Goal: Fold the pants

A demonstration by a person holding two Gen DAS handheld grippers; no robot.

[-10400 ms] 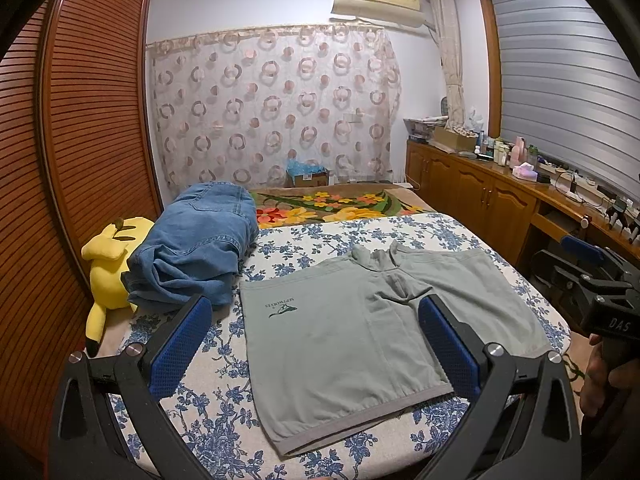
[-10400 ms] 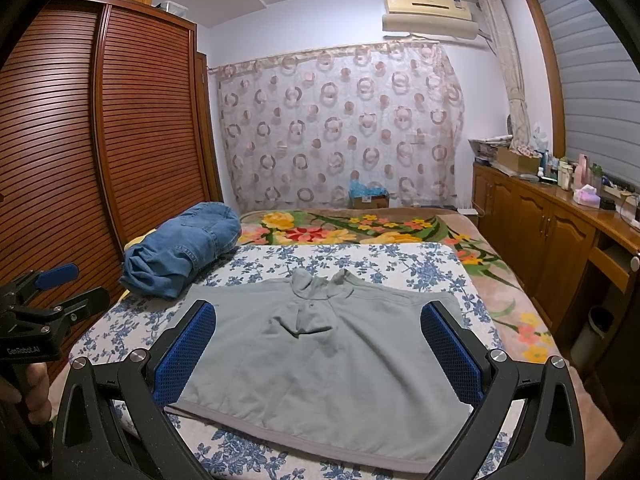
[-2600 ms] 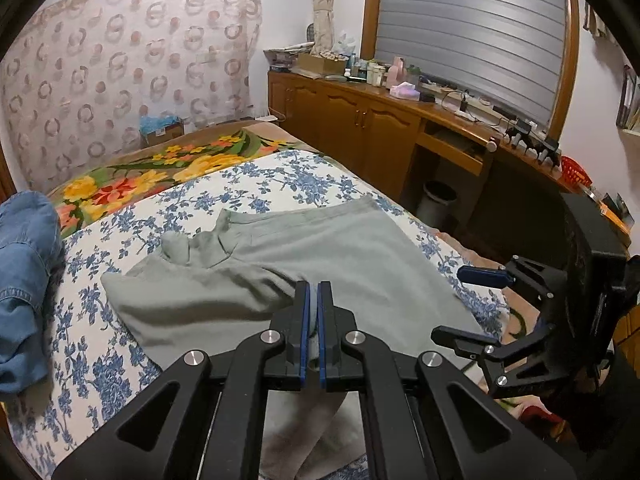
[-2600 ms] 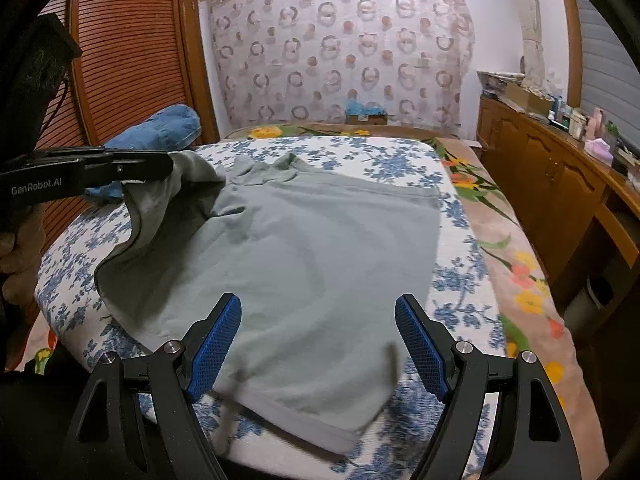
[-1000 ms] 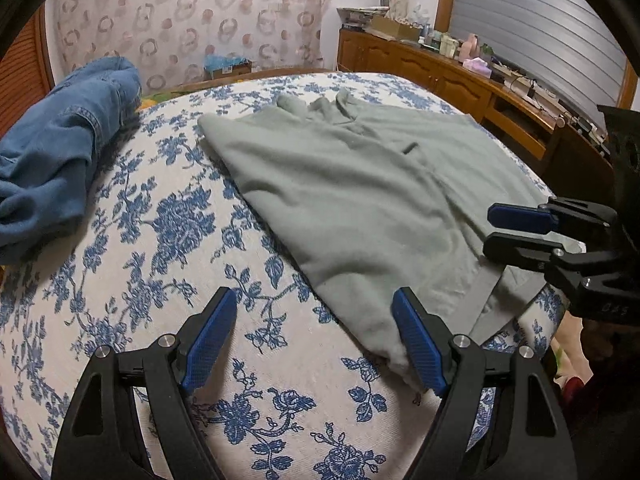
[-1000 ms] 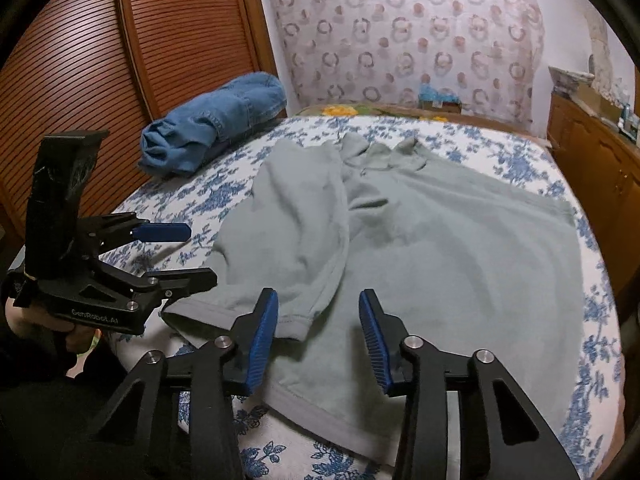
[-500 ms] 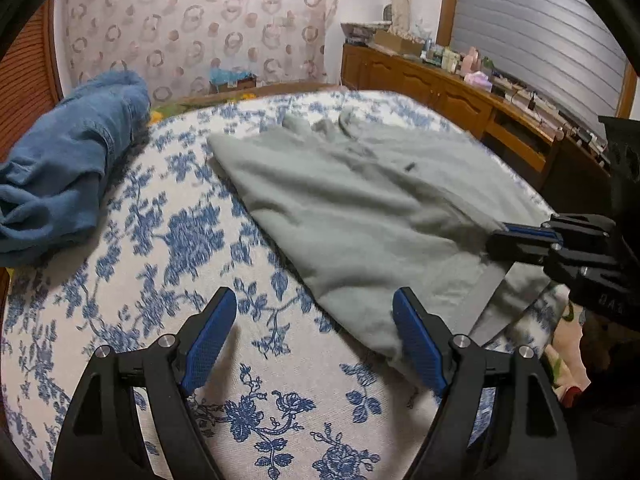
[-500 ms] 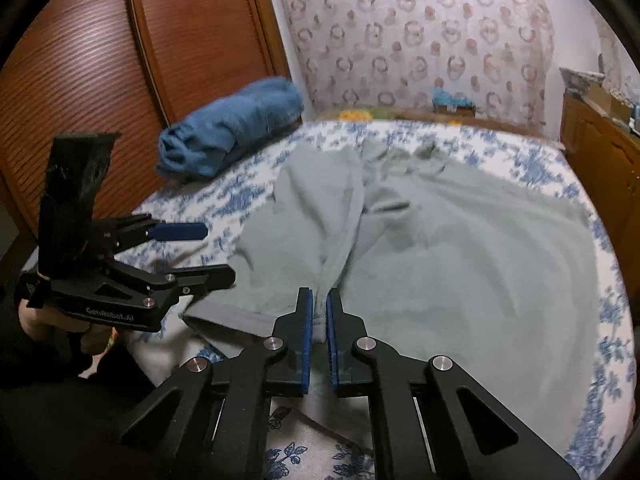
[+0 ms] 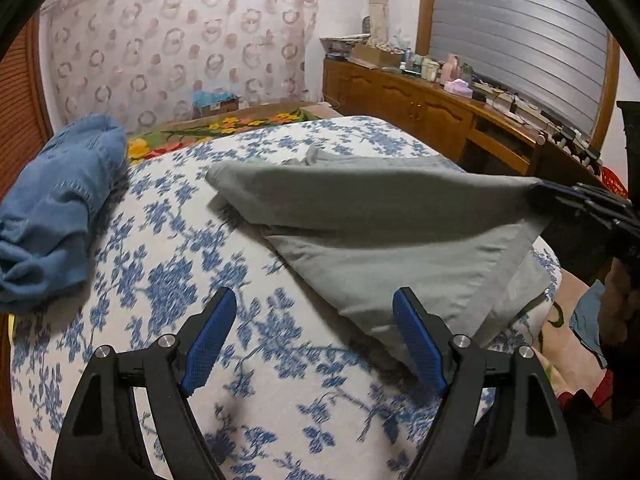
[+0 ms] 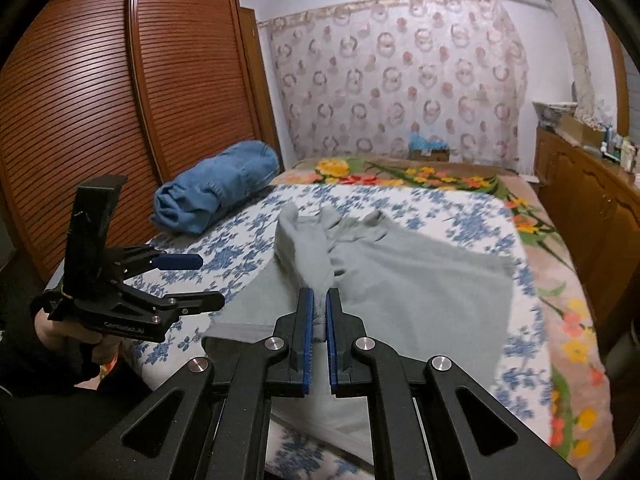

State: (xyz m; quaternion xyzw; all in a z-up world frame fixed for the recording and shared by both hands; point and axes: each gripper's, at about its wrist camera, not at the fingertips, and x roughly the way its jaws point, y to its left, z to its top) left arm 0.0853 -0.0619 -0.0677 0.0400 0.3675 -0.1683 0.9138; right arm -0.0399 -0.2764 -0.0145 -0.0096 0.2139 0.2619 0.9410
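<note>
Grey-green pants lie spread across the floral bedspread, and one edge of them is lifted off the bed into a taut ridge that runs from the crumpled far end toward the near corner. Clamped on that raised edge is the right gripper, its blue pads pressed close together with a strip of the fabric and its hem pinched between them; from the left wrist view the same gripper appears at the right side, cloth stretching away from its tip. The left gripper hangs above the bedspread beside the near edge of the pants, its jaws spread wide and holding nothing; the right-hand pad sits over the cloth's border, though whether it touches is hard to say through the blur. In the right wrist view this gripper is off to the left, apart from the pants. A bundle of blue jeans rests at the far left of the bed, near the brown louvered wardrobe doors. A patterned curtain hangs behind the bed.
</note>
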